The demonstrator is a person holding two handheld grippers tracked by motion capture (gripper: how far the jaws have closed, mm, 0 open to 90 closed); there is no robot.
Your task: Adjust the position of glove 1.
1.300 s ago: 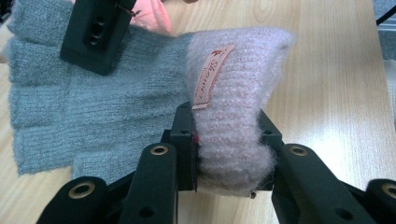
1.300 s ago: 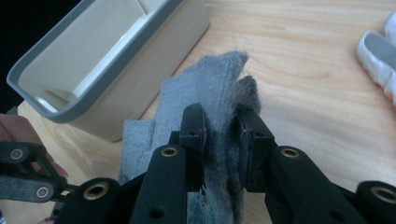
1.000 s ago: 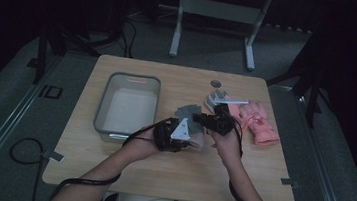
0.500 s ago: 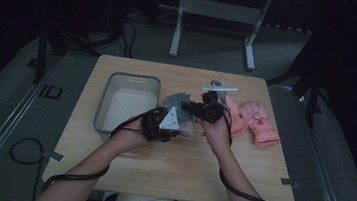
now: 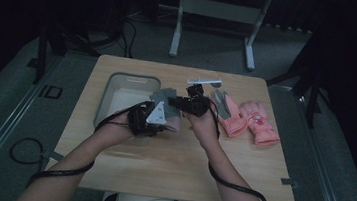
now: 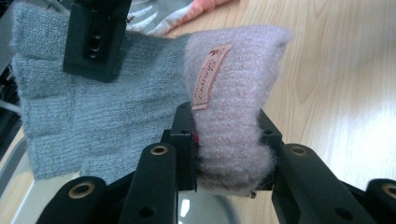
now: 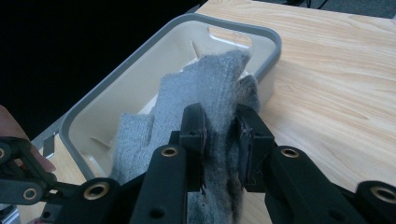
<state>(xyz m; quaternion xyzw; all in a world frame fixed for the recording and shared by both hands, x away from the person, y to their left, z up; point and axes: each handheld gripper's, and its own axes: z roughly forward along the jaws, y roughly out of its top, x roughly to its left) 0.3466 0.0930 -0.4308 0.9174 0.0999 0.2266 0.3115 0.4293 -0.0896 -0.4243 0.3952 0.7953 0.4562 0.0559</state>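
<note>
The left gripper clamps the pink cuff of a grey glove; that view shows a label on the cuff. The right gripper pinches the glove's finger end over the tray. The glove spans between them, fingers toward the tray, above the table.

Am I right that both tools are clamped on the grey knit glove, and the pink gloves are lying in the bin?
Not quite. Both the left tool and right tool do clamp the grey knit glove, but the pink gloves lie on the table to the right, not in the bin. The high view shows it.
</note>
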